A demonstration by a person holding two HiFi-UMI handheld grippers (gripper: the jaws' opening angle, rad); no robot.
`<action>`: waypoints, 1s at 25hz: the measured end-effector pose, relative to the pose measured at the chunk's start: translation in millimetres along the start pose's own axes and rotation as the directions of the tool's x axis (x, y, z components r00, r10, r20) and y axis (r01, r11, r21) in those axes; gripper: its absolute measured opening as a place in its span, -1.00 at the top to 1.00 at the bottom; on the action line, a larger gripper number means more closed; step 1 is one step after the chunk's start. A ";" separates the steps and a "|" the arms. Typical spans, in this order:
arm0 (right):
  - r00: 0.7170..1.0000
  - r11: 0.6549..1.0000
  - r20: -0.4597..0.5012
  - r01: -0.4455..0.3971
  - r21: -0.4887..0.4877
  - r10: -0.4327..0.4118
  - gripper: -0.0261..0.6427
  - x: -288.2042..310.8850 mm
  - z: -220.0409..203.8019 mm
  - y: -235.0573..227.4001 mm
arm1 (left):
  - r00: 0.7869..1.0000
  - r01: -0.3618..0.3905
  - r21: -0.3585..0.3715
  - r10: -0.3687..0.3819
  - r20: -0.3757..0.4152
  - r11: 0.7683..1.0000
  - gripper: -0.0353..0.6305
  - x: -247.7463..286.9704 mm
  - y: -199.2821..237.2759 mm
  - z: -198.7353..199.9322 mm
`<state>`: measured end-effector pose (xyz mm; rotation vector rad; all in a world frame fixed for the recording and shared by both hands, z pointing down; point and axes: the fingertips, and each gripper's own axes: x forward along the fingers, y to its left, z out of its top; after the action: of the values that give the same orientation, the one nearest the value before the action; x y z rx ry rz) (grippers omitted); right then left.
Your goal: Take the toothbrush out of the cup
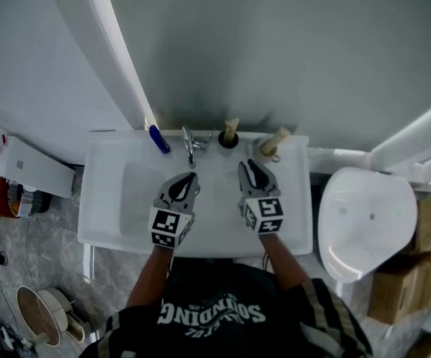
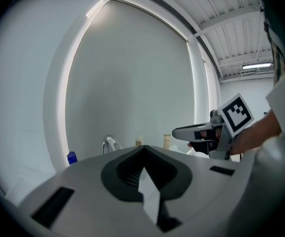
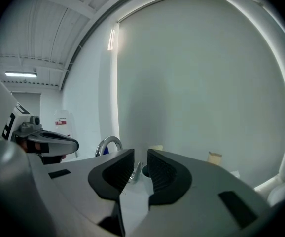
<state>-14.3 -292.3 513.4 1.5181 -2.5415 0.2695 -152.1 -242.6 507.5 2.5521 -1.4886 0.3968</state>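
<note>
At the back of the white sink point(image 1: 104, 200) stands a dark-rimmed cup point(image 1: 228, 141) with a tan toothbrush handle point(image 1: 231, 127) sticking up from it. To its right, a second cup point(image 1: 265, 150) holds another tan stick point(image 1: 278, 139). My right gripper point(image 1: 248, 167) hovers just in front of the two cups, its jaws a narrow gap apart with nothing between them; the right gripper view shows the dark cup point(image 3: 145, 171) through that gap. My left gripper point(image 1: 189, 179) hangs over the basin in front of the tap, its tips together and empty.
A chrome tap point(image 1: 189, 145) stands left of the cups, with a blue object point(image 1: 159, 139) further left. A white toilet point(image 1: 365, 218) is to the right of the sink, cardboard boxes point(image 1: 406, 274) beyond it. Clutter lies on the floor at the left.
</note>
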 end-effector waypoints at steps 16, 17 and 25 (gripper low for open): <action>0.993 1.000 -0.117 -0.001 -0.024 -0.002 0.26 88.3 -28.7 -22.2 | 0.993 -0.117 -0.078 0.115 -0.034 0.990 0.90 -23.5 32.3 -27.8; 0.992 1.000 -0.125 0.004 -0.015 -0.005 0.26 94.2 -31.0 -25.6 | 0.992 -0.126 -0.082 0.124 -0.037 0.989 0.90 -26.0 34.7 -30.2; 0.978 0.996 -0.197 0.056 -0.065 -0.068 0.26 141.3 -51.6 -44.9 | 0.984 -0.172 -0.111 0.166 -0.061 0.979 0.90 -42.1 50.3 -47.3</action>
<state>-38.1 -421.2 599.8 1.4659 -2.3231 0.3183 -222.6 -219.8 539.8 2.3183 -1.6641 0.3823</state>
